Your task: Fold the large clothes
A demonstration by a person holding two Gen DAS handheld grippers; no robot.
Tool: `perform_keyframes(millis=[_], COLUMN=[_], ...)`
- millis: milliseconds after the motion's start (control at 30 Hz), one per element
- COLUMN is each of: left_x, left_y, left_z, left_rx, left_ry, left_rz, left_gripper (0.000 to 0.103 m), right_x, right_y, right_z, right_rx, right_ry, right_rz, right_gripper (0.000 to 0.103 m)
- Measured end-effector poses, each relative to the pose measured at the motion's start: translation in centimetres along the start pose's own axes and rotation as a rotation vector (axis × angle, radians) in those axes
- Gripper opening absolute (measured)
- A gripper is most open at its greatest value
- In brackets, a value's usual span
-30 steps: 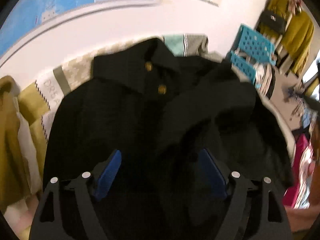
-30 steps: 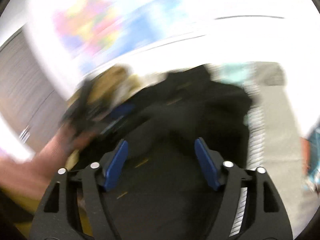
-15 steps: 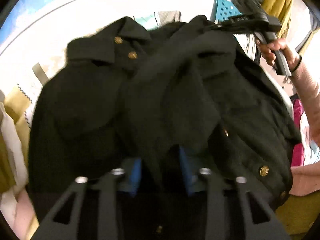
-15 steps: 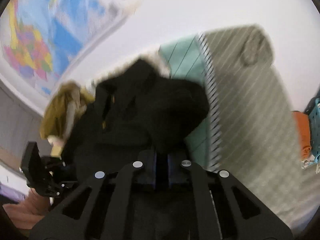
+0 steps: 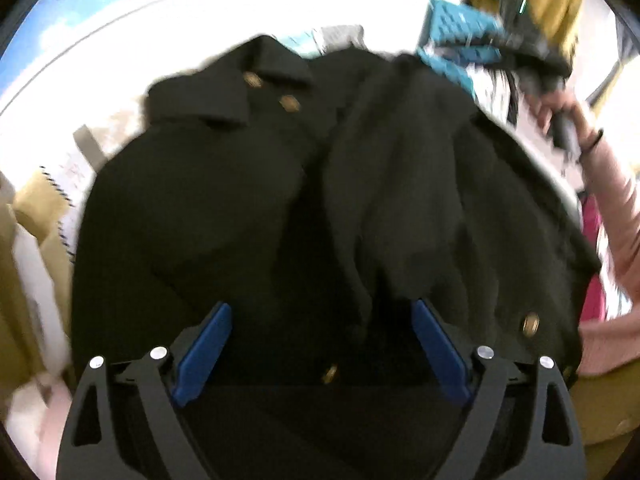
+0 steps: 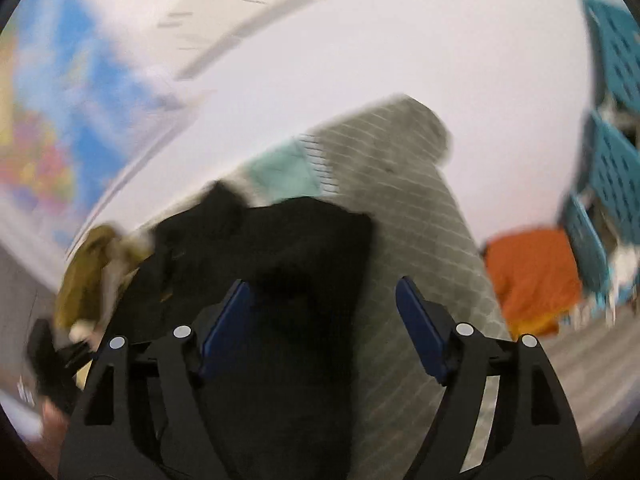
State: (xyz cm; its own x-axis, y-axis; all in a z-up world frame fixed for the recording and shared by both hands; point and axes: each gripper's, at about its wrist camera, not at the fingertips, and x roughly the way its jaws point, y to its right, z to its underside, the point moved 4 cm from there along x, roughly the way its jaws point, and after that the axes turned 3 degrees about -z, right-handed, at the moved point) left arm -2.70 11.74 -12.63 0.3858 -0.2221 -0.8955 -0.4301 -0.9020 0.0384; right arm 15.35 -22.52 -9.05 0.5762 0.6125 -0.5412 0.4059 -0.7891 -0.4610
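Observation:
A black jacket (image 5: pixel 208 200) with gold buttons lies flat with its collar at the far end, and one sleeve (image 5: pixel 392 184) is laid across its front. My left gripper (image 5: pixel 322 332) hovers over the hem. Its jaws are opening, with fabric below them but not pinched by the blue pads (image 5: pixel 206 350). In the right wrist view my right gripper (image 6: pixel 324 308) is also opening over the jacket's (image 6: pixel 288 248) edge and holds nothing. The left wrist view shows the right gripper (image 5: pixel 516 52) at the top right, held by a hand (image 5: pixel 568 116).
A grey checked blanket (image 6: pixel 404 200) and a teal cloth (image 6: pixel 284 172) cover the surface beyond the jacket. An orange garment (image 6: pixel 532 276) and teal crates (image 6: pixel 612 160) stand to the right. Mustard clothes (image 5: pixel 24 264) lie left. A map hangs on the wall (image 6: pixel 60 120).
A second ago both grippers were open. Half a second ago both were shut on black fabric, carrying the sleeve over the jacket front. Now both have let go and stand open.

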Motion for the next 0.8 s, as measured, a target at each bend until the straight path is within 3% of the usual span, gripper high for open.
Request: perform_keyframes(millis=[67, 167, 200, 233, 300, 333, 400, 467, 500, 567, 667, 700, 767, 800], left_x=[1.0, 1.6, 1.5, 1.3, 1.2, 0.9, 0.7, 0.2, -0.2, -1.2, -2.9, -3.0, -2.2, -1.9], left_y=[1.0, 1.7, 1.8, 1.7, 1.3, 1.1, 0.6, 0.0, -0.6, -2.1, -4.2, -4.8, -5.6, -6.2], left_z=[0.5, 0.3, 0.0, -0.3, -0.8, -1.0, -1.4, -2.2, -2.7, -4.1, -6.3, -6.8, -7.6, -7.5], left_rx=[0.044, 0.071, 0.077, 0.072, 0.042, 0.027, 0.017, 0.003, -0.010, -0.038, -0.082, -0.085, -0.080, -0.093], left_ry=[-0.020, -0.027, -0.017, -0.006, -0.013, -0.011, 0.003, 0.017, 0.027, 0.056, 0.095, 0.094, 0.064, 0.040], left_rz=[-0.014, -0.009, -0.006, 0.010, 0.008, 0.017, -0.002, -0.044, -0.063, -0.099, -0.123, -0.161, -0.277, -0.271], left_gripper=[0.088, 0.084, 0.072, 0.052, 0.027, 0.019, 0.014, 0.013, 0.013, 0.013, 0.016, 0.022, 0.039, 0.056], right_x=[-1.1, -0.4, 0.0, 0.7, 1.9, 2.7, 4.5, 5.3, 5.5, 5.1, 3.1, 2.7, 3.1, 3.2], right_y=[-3.1, -7.0, -8.0, -9.0, -9.8, -9.9, -9.8, -9.2, -8.9, -8.7, -8.5, -8.2, -7.9, -7.6], right_z=[1.3, 3.7, 4.4, 5.0, 5.8, 6.0, 6.5, 7.0, 7.3, 7.6, 7.2, 7.3, 8.1, 8.6], right_rx=[-0.141, -0.364, -0.442, -0.530, -0.613, -0.651, -0.697, -0.694, -0.689, -0.689, -0.632, -0.608, -0.596, -0.601], right_ry=[-0.020, -0.077, -0.090, -0.092, -0.119, -0.130, -0.197, -0.259, -0.288, -0.312, -0.281, -0.282, -0.339, -0.366], right_rz=[-0.024, 0.016, 0.045, 0.083, 0.093, 0.117, 0.119, 0.092, 0.081, 0.079, 0.052, 0.052, 0.064, 0.083], right_gripper=[0.082, 0.091, 0.092, 0.094, 0.094, 0.093, 0.081, 0.047, 0.040, 0.007, 0.004, 0.004, 0.009, 0.010])
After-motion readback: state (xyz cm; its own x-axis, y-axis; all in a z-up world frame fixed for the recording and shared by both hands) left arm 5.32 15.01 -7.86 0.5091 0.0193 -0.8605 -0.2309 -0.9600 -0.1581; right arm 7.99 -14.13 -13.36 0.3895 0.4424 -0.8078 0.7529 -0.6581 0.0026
